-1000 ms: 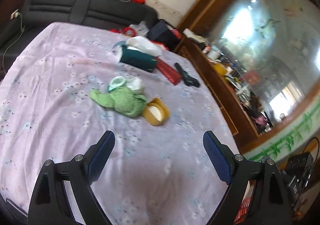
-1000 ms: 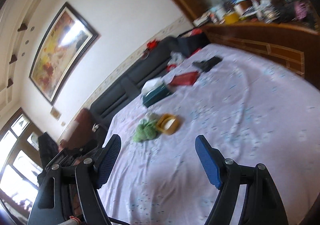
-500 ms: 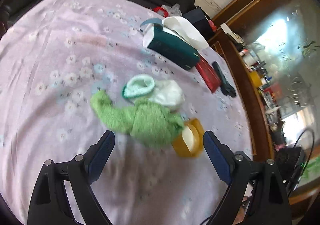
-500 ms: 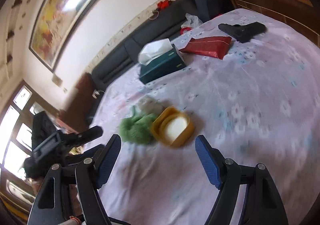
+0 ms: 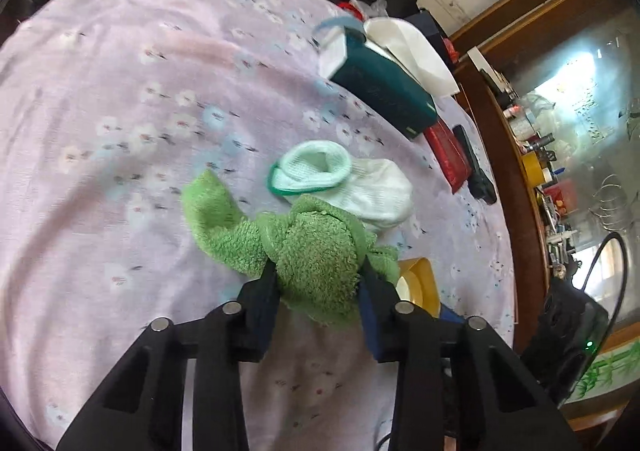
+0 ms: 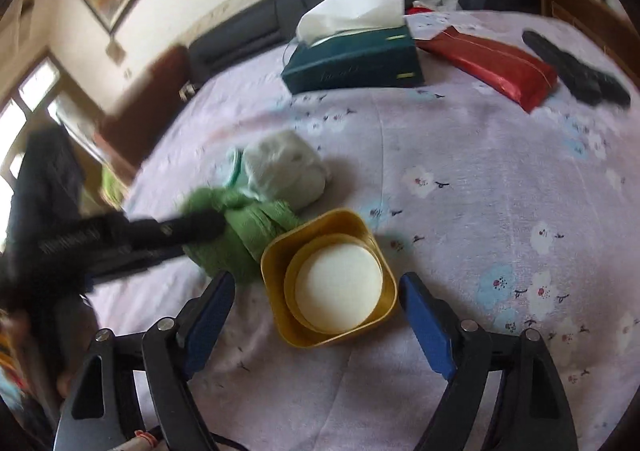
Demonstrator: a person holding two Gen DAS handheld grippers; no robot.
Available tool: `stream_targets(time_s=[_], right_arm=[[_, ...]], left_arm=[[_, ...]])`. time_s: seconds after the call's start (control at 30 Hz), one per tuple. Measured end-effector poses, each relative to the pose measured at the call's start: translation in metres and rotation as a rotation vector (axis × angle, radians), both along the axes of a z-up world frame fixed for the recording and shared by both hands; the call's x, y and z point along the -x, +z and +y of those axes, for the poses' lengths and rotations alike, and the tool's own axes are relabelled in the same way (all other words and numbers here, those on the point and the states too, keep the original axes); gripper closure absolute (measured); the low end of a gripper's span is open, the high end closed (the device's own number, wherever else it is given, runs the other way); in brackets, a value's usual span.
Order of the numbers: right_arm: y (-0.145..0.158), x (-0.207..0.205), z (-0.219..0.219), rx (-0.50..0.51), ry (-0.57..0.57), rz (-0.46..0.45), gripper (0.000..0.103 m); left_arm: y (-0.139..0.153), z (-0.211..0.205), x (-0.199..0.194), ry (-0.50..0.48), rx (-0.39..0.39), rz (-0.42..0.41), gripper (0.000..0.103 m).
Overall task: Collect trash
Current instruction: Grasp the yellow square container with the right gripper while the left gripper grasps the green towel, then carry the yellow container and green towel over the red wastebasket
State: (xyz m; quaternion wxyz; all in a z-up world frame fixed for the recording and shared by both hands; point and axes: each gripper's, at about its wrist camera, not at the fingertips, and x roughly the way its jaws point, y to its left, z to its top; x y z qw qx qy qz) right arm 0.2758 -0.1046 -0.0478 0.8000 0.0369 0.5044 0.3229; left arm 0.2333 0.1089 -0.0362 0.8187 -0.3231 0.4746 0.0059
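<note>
Right gripper [image 6: 316, 293]: black linkage frame, silver screws, blue finger pads [image 6: 426, 321].

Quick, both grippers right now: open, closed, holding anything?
Left gripper: jaws have just been closing, now shut on the green cloth.
Right gripper: open, just widened, jaws either side of the yellow box, not touching it.

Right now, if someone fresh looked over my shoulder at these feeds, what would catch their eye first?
Probably the left gripper, whose jaws have just closed on the fuzzy green cloth in the middle of the lilac flowered sheet. Next, the yellow square tub sits right beside that cloth, between the open jaws of the right gripper. Behind them lies a pale sock, with a dark green tissue box further back.
</note>
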Motion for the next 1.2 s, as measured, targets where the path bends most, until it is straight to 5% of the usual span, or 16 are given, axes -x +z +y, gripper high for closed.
stream_targets(time_s=[0.13, 0.27, 0.5, 0.83, 1.2], right_arm=[[-0.007, 0.013, 0.014, 0.060, 0.036, -0.003, 0.015], [-0.006, 0.021, 0.019, 0.166, -0.007, -0.051, 0.032], [0.025, 0.059, -0.025, 0.058, -0.142, -0.048, 0.032], [0.117, 0.234, -0.147, -0.191, -0.480, -0.208, 0.032], [0.200, 0.404, -0.270, -0.166, -0.820, -0.385, 0.032]], left_arm=[[-0.001, 0.010, 0.010, 0.018, 0.010, -0.002, 0.072], [0.002, 0.008, 0.017, 0.010, -0.003, 0.000, 0.072], [0.016, -0.010, 0.052, -0.027, 0.018, -0.027, 0.074], [0.092, -0.095, 0.157, -0.244, 0.034, -0.239, 0.074], [0.167, -0.239, 0.220, -0.580, 0.157, -0.387, 0.074]])
